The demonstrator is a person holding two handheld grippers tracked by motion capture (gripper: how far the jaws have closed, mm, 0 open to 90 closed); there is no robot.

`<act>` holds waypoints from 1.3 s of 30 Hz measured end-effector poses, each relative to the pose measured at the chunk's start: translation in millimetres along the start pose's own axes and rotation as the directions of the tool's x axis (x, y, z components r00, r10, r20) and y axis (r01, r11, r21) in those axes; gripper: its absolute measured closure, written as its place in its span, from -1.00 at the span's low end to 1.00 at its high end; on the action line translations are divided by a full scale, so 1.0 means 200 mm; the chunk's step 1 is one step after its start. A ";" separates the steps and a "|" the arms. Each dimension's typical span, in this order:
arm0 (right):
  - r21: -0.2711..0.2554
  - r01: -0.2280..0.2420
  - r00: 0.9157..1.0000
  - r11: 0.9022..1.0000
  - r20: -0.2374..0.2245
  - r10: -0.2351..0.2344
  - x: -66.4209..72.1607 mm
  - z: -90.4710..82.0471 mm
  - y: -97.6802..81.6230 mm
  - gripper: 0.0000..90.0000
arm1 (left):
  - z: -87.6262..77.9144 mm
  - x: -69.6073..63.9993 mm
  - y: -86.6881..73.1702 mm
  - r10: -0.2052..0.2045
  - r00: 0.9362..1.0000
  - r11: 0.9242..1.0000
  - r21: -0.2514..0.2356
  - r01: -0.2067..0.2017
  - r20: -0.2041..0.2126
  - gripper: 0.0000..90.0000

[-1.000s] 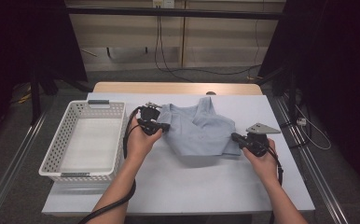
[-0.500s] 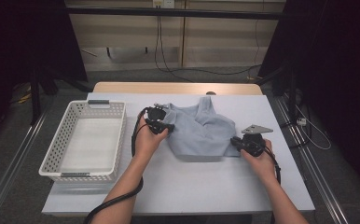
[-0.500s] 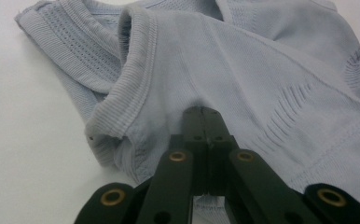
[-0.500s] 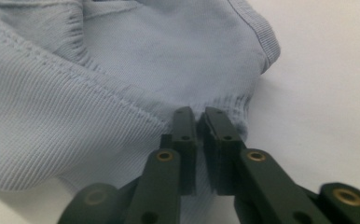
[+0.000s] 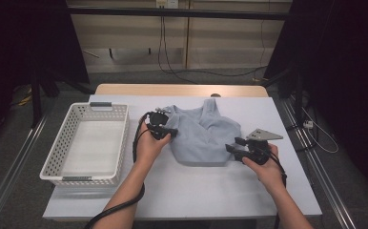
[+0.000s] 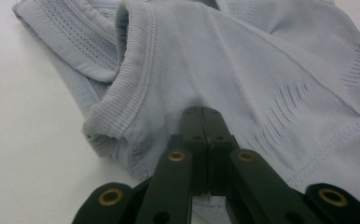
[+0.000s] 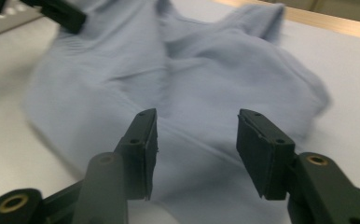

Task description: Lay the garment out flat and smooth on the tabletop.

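- My left gripper (image 6: 205,114) is clenched on the left edge of the top (image 5: 203,138), a pinch of fabric between its jaws.
- My right gripper (image 7: 194,151) has just been opening; its jaws stand apart over the top's right edge, pressing nothing.
- The pale blue top lies crumpled mid-table (image 5: 182,191), between my hands.
- A white basket (image 5: 84,143) sits to the left, near the top.
- Beyond the far edge I see floor with cables (image 5: 172,62) and dark curtains.

- No readable text, label, brand, number or sign appears on any surface in the high view or in either gripper view.
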State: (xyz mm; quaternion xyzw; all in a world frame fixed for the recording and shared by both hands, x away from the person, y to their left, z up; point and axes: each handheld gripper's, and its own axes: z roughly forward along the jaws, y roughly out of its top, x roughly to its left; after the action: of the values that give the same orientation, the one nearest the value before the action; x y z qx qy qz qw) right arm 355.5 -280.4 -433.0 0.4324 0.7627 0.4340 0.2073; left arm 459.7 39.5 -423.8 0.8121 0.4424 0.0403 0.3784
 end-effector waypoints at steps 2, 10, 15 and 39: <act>0.008 0.023 0.999 1.000 -0.038 -0.022 0.05 0.02 0.02 0.07 | 0.00 0.00 0.00 0.001 1.000 1.000 -0.001 -0.001 0.002 0.99; 0.008 0.066 0.993 0.998 -0.104 -0.064 0.16 0.12 0.07 0.00 | -0.02 0.00 -0.02 0.001 1.000 1.000 -0.001 -0.001 0.013 0.94; -0.001 0.083 0.991 0.997 -0.105 -0.082 0.22 0.17 0.12 -0.03 | -0.03 -0.01 -0.03 -0.002 1.000 1.000 -0.007 0.002 0.019 0.84; 0.003 -0.053 0.993 0.999 -0.107 0.053 0.11 0.26 0.17 0.83 | -0.09 0.01 -0.24 0.012 0.997 1.000 -0.021 -0.011 0.074 -0.42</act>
State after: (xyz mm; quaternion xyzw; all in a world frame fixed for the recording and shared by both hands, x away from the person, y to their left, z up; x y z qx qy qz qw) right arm 396.2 -227.6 -430.5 0.4285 0.7612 0.4617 0.1542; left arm 420.2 67.6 -442.4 0.8116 0.4229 0.0170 0.4026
